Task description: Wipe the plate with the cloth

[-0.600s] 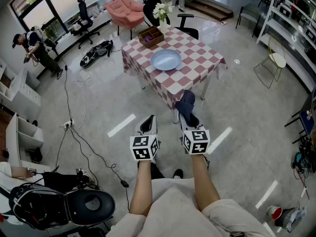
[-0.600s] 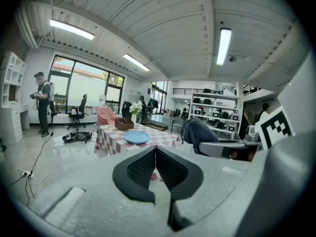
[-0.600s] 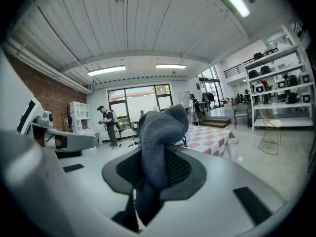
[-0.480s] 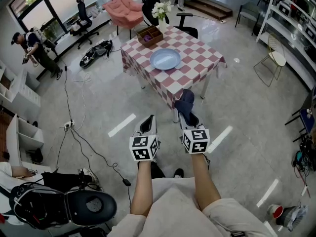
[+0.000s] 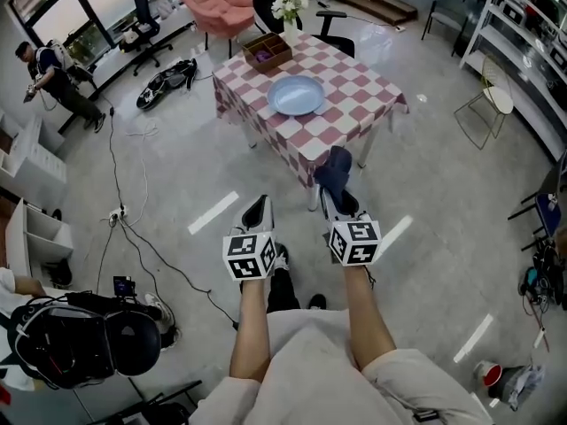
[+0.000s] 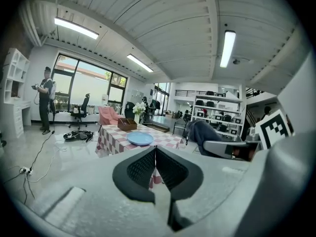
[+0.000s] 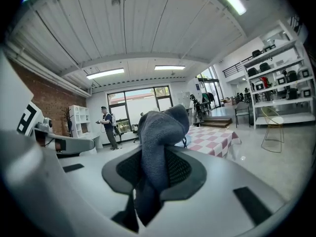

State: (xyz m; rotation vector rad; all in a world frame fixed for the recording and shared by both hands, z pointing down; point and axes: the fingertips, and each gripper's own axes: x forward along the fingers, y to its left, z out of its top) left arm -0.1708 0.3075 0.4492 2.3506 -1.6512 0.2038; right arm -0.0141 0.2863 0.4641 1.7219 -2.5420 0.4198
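Observation:
A light blue plate (image 5: 297,95) lies on the checked table (image 5: 354,96) ahead of me, and shows small in the left gripper view as the plate (image 6: 140,138). My right gripper (image 5: 335,195) is shut on a dark blue-grey cloth (image 5: 335,172) that stands up from its jaws; the cloth (image 7: 157,142) fills the middle of the right gripper view. My left gripper (image 5: 258,211) is shut with nothing in it, its jaws pressed together (image 6: 155,158). Both grippers hang over the floor, short of the table's near edge.
A wooden box (image 5: 267,50) and a vase of white flowers (image 5: 291,11) stand at the table's far side. A black office chair (image 5: 332,35) is behind it, a pink armchair (image 5: 219,5) beyond. Cables (image 5: 133,228) cross the floor at left. A person (image 5: 51,75) stands far left.
The table and plate have drawn a little nearer in the head view, and both grippers have shifted slightly forward. Each gripper's grip is unchanged.

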